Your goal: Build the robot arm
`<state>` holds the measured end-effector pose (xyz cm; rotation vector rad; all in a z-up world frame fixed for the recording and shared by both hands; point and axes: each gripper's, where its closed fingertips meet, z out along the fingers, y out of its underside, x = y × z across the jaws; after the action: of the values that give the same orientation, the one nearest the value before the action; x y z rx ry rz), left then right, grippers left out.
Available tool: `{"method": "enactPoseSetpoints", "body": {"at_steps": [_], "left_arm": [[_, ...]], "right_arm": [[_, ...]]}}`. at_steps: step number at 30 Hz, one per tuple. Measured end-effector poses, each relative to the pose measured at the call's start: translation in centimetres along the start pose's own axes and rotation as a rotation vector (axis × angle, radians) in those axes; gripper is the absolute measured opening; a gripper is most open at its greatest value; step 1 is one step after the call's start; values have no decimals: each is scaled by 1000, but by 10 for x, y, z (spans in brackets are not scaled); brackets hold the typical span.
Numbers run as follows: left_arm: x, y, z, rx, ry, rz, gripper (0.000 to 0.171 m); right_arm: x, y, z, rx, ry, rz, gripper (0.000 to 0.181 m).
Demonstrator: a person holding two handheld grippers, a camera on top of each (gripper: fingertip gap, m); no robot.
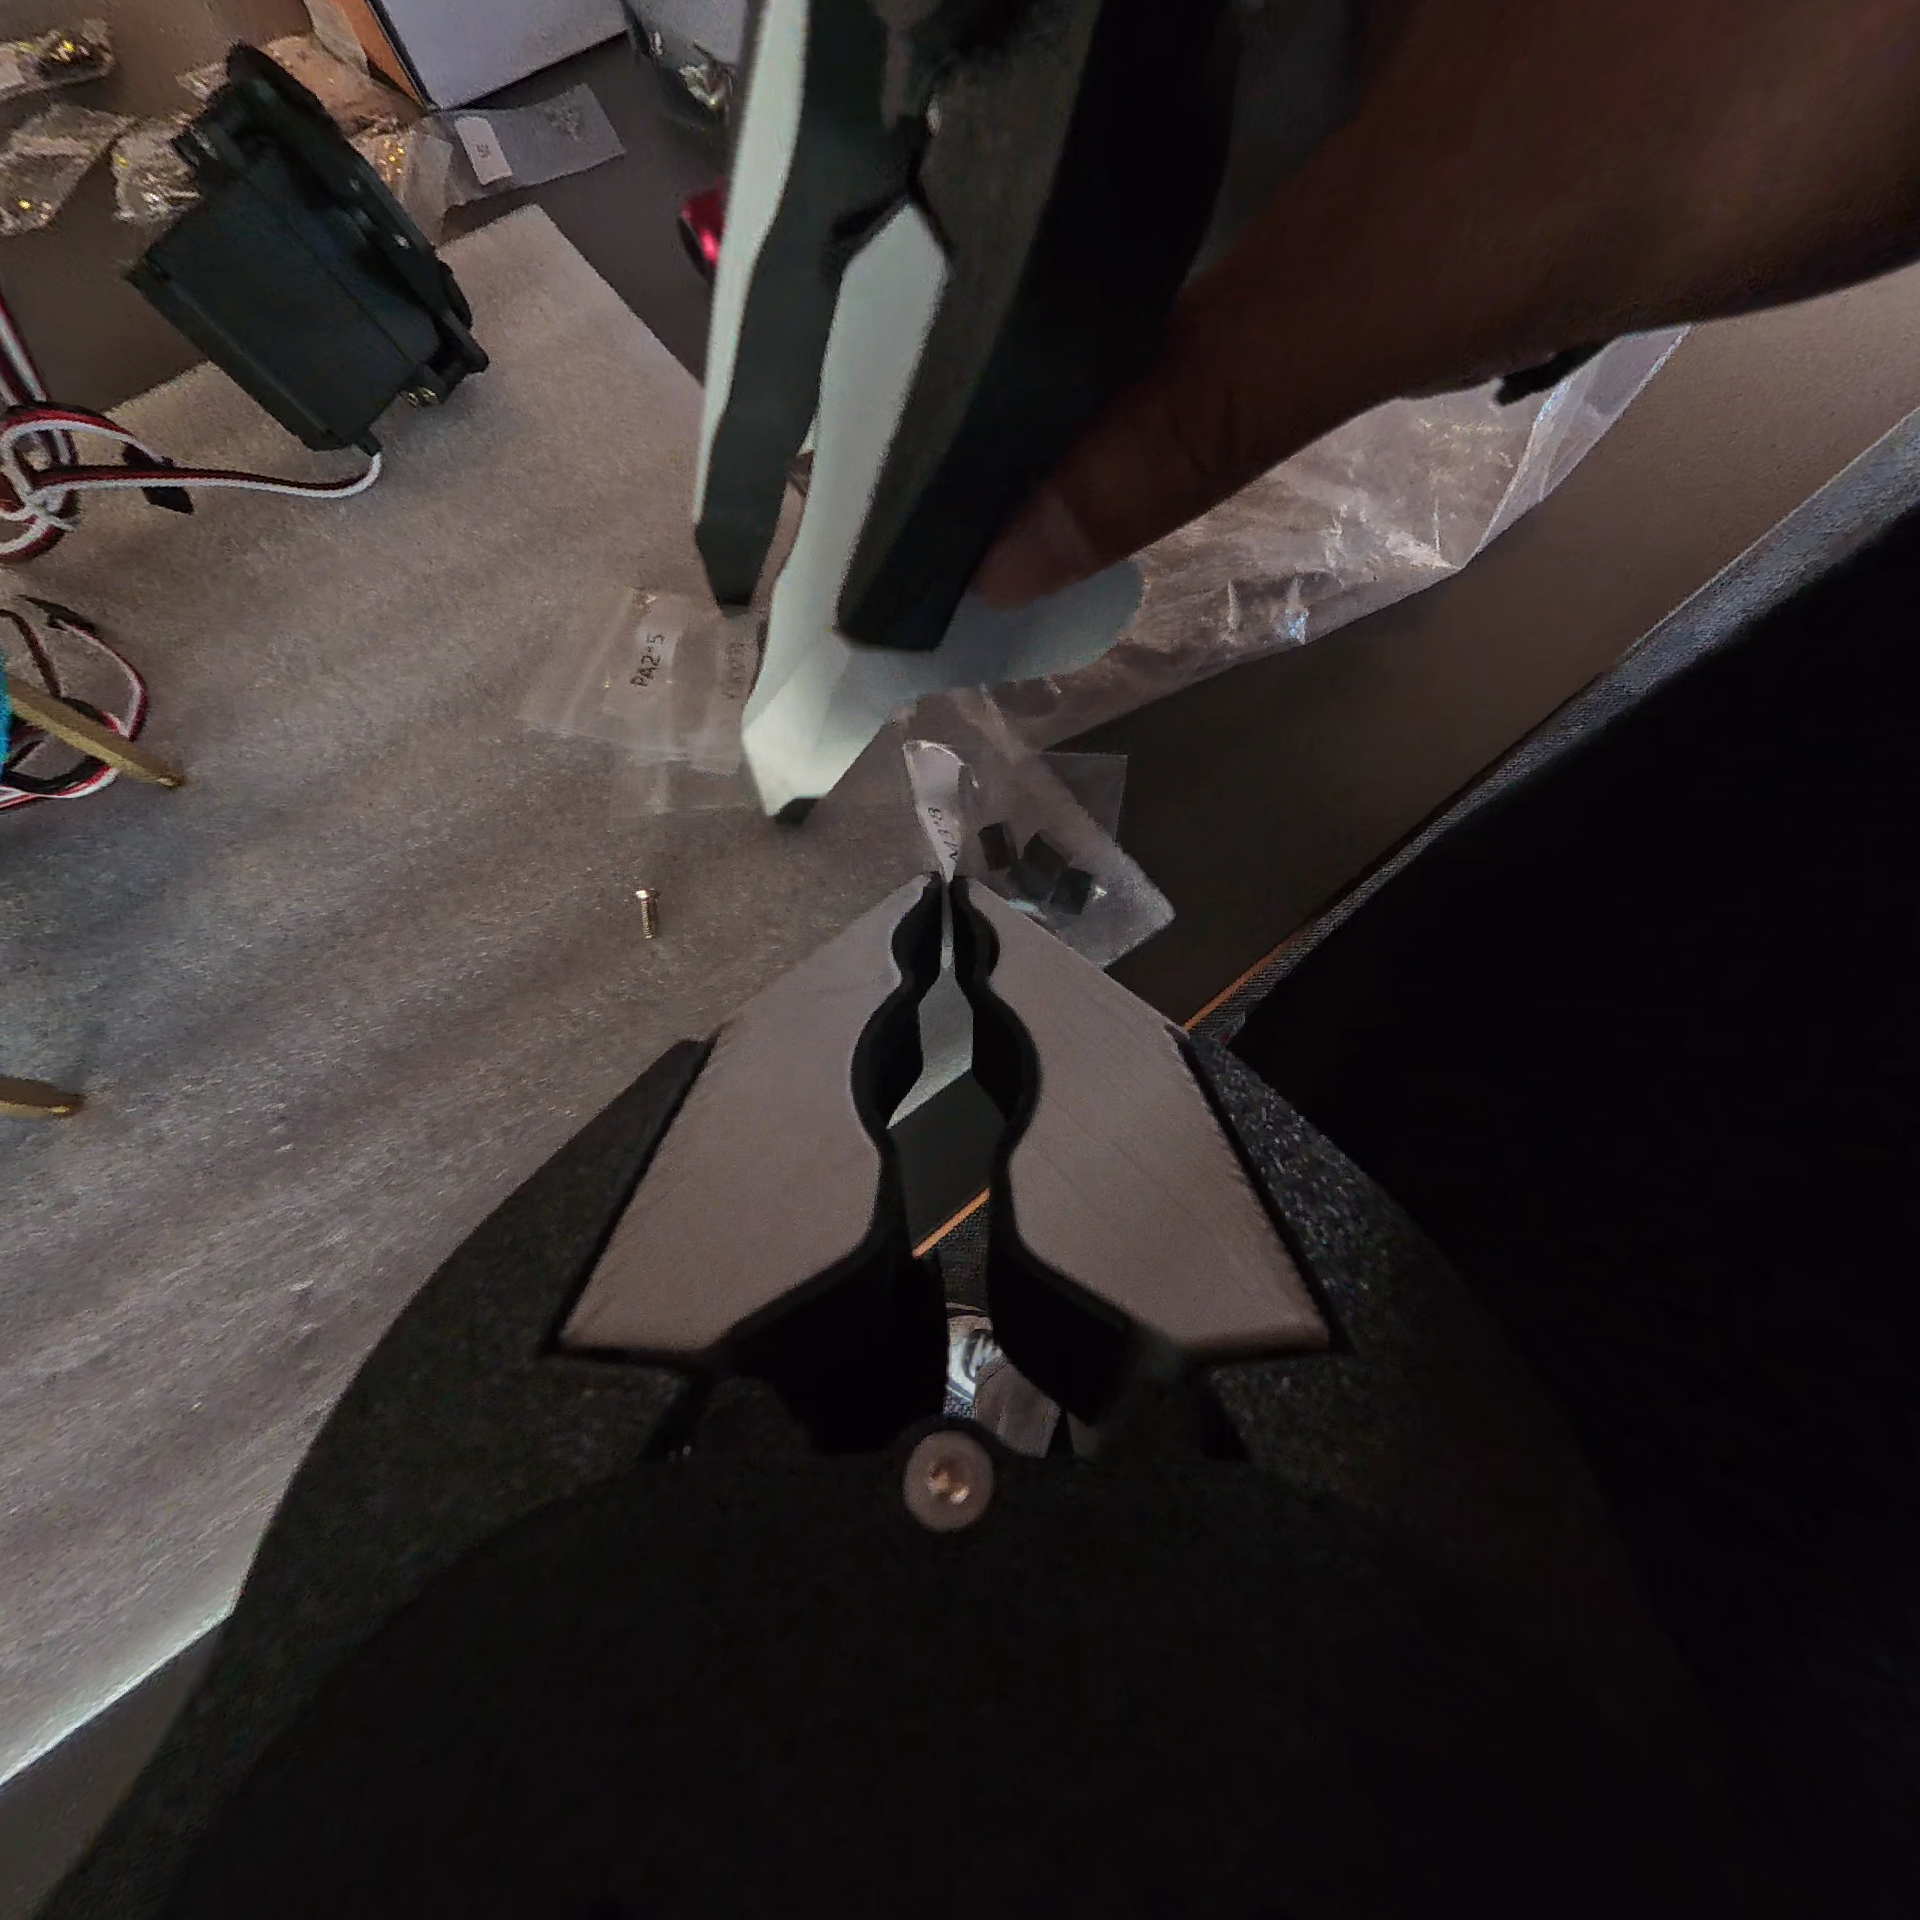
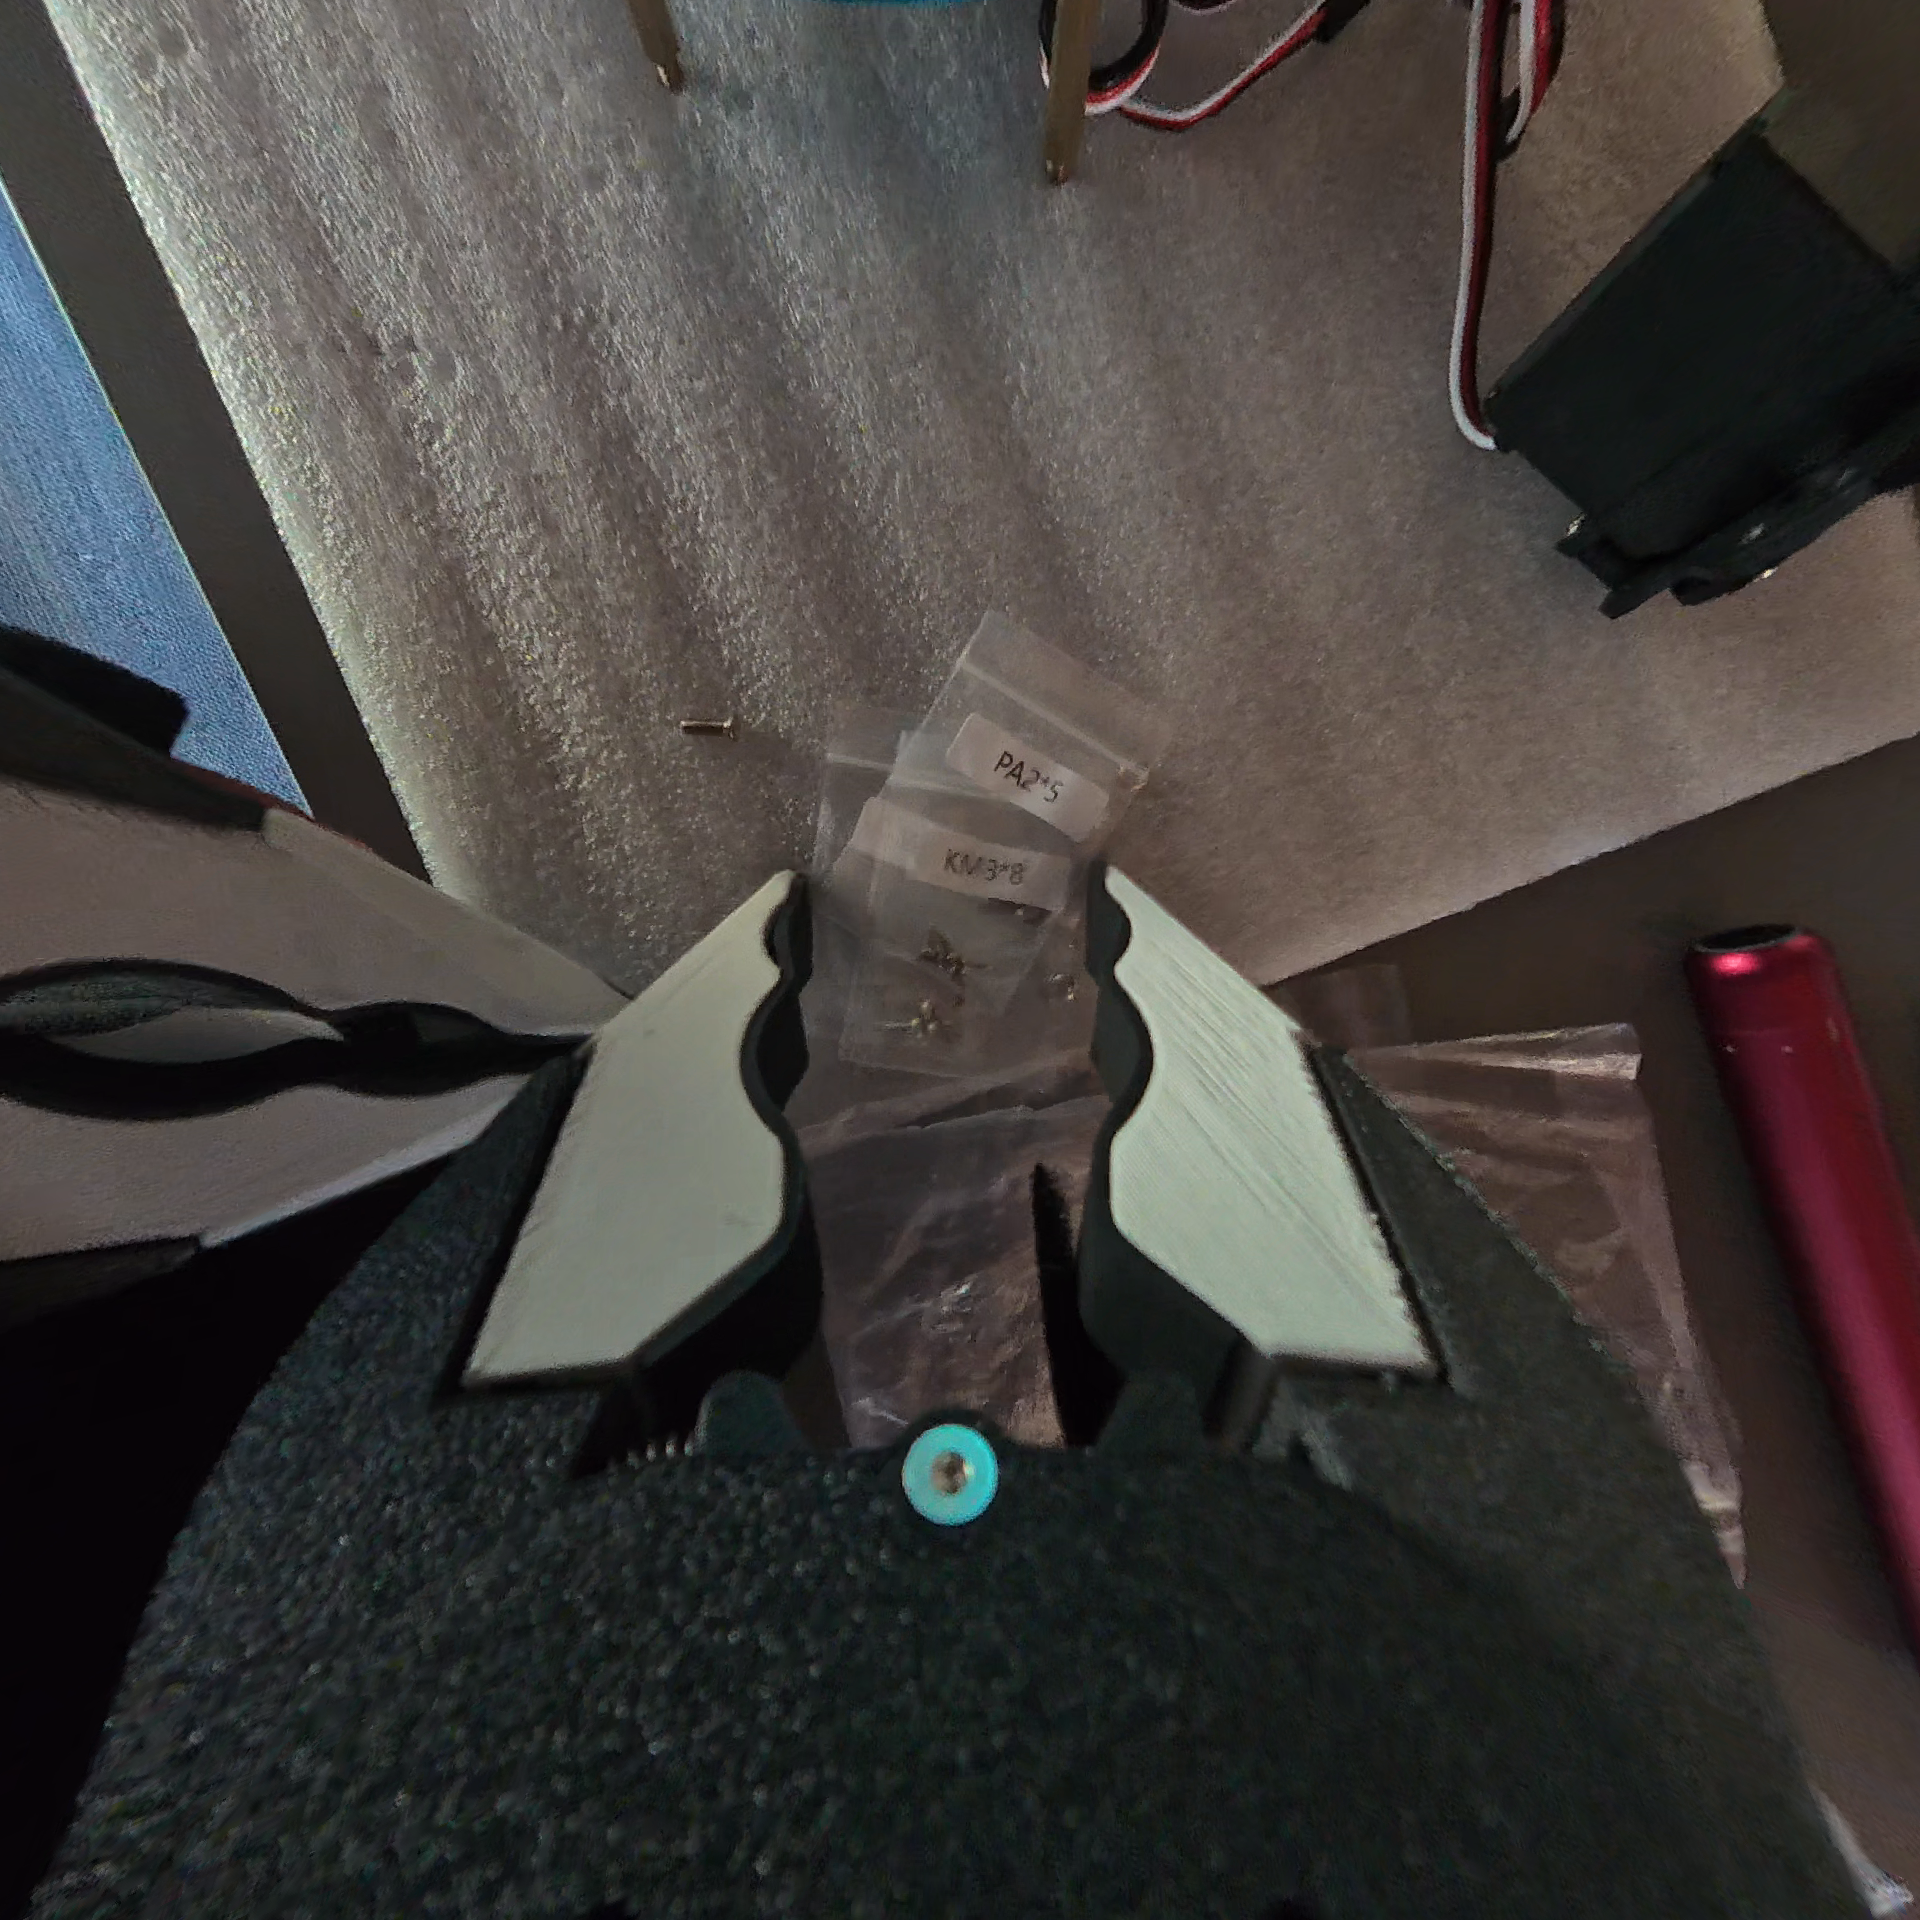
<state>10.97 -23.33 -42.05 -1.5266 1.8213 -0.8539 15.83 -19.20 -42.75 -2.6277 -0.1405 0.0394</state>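
Note:
My left gripper (image 1: 948, 885) is shut on the edge of a small clear bag (image 1: 1049, 862) that holds a few black parts and has a white label. My right gripper (image 2: 951, 888) is open and empty, its fingertips straddling a pile of small labelled clear bags (image 2: 997, 800) on a grey foam sheet (image 2: 727, 416). The nearest bag (image 2: 940, 966) holds small screws. In the left wrist view the right gripper (image 1: 764, 696), held by a hand (image 1: 1351, 312), points down at these bags (image 1: 649, 675). The left gripper also shows at the left edge of the right wrist view (image 2: 260, 997).
A loose brass screw (image 2: 710, 727) lies on the foam, also in the left wrist view (image 1: 646, 914). A black servo (image 2: 1714, 416) with red-white wires (image 2: 1475, 208) sits far right. A red metal cylinder (image 2: 1808, 1195) and a larger crinkled plastic bag (image 2: 1507, 1143) lie on the brown table. Brass standoffs (image 1: 104, 738) lie at the left. My right tips are roughly 11 centimetres from the black servo (image 2: 1714, 416). It turns up in the left wrist view (image 1: 339, 282) as well.

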Motion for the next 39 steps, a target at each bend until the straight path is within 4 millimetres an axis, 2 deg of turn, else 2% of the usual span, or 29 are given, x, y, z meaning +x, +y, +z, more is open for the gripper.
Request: {"method": "enactPoseSetpoints", "body": {"at_steps": [2, 6, 10, 13, 17, 19, 21, 24, 26, 28, 30, 34, 37, 39], "left_arm": [[-4, 1, -4, -1, -10, -1, 0], [-14, 5, -15, 11, -6, -36, 0], [-29, 9, -29, 25, -19, -73, 0], [-40, 8, -41, 42, -30, -101, 0], [-69, 5, -69, 66, -71, -95, 0], [-96, 4, -90, 81, -106, -86, 0], [-132, 5, -112, 82, -144, -81, 0], [-202, 4, -138, 82, -201, -103, 0], [-253, -2, -142, 87, -229, -138, 0], [-295, -10, -127, 55, -203, -151, 0], [-343, -18, -95, 3, -231, -133, 0], [-406, -37, 2, -96, -134, -76, 0], [-441, -54, 62, -165, -55, 65, 0], [-451, -64, 93, -169, 46, 103, 1]], "right_arm": [[0, 3, -2, 11, -1, 14, 40], [1, 3, -3, 27, -13, 9, 33], [5, 2, -7, 41, -52, 27, 6], [9, 1, -12, 54, -90, 44, 6], [15, -16, -38, 141, -139, 116, 5], [27, -26, -54, 174, -110, 150, 5], [45, -39, -72, 221, -60, 173, 5], [76, -62, -97, 295, 26, 219, 5], [98, -79, -106, 333, 93, 231, 6], [120, -97, -105, 338, 153, 235, 6], [136, -118, -99, 361, 171, 248, 6], [149, -150, -77, 369, 132, 302, 6], [150, -163, -58, 344, 83, 307, 5], [156, -168, -46, 312, 61, 299, 6]]}}
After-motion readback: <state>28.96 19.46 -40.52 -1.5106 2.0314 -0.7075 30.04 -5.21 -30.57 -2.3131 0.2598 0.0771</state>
